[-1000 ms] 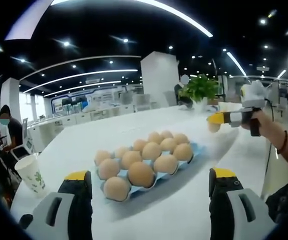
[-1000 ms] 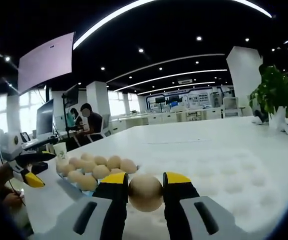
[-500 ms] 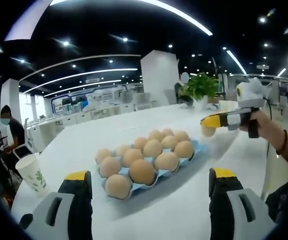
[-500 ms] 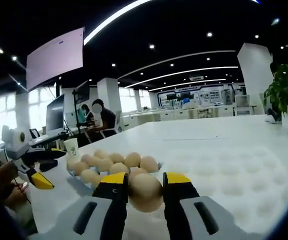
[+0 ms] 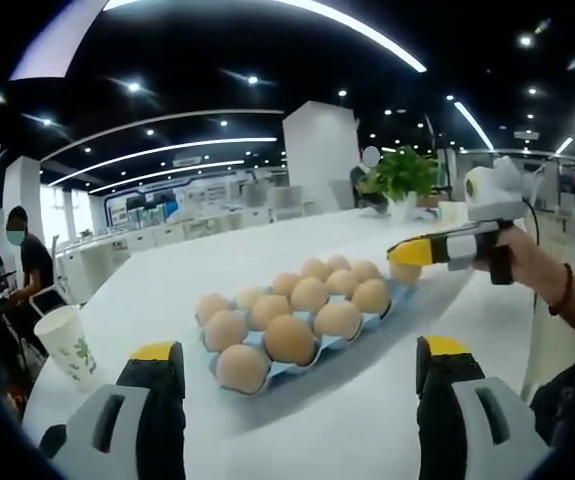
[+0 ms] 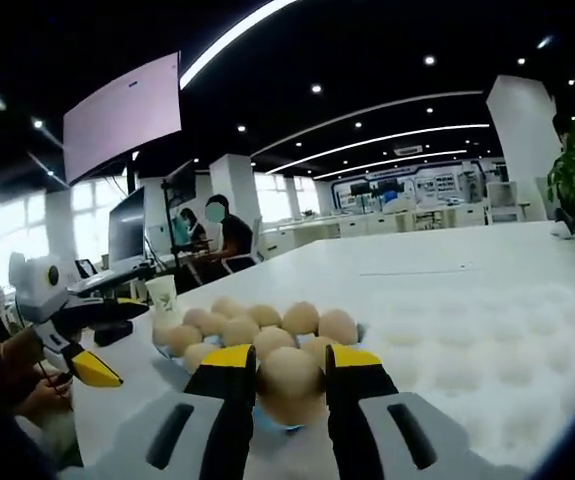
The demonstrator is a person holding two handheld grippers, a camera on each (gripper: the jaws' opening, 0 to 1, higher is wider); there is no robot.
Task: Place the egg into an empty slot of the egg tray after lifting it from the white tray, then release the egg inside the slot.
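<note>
A long white desk (image 5: 267, 250) is stretching through a big open office with a dark ceiling and curved light strips. A paper cup (image 5: 67, 345) is standing near the desk's edge, a potted plant (image 5: 399, 178) is sitting at the far end, and a person (image 6: 229, 240) is sitting at another table behind.

In the left gripper view, the blue egg tray (image 5: 302, 318) is lying ahead, loaded with brown eggs. The left tongs (image 5: 297, 380) are hovering wide apart with nothing between them. The right tongs (image 5: 405, 262) are reaching in from the right, clamping the egg (image 5: 404, 270) just beside the tray's far corner; whether it is touching the tray is hard to tell.

In the right gripper view, the egg (image 6: 289, 385) is sitting pinched between the right tongs (image 6: 291, 385), right over the near edge of the egg tray (image 6: 267, 330). The slot beneath is hidden behind the egg and tongs. The white tray (image 6: 467, 340) is blurring into the desk, its dimples barely showing.

Compared with a second ago, the right tongs have been moving from out over the desk to the tray's edge, and the left tongs are staying put.
</note>
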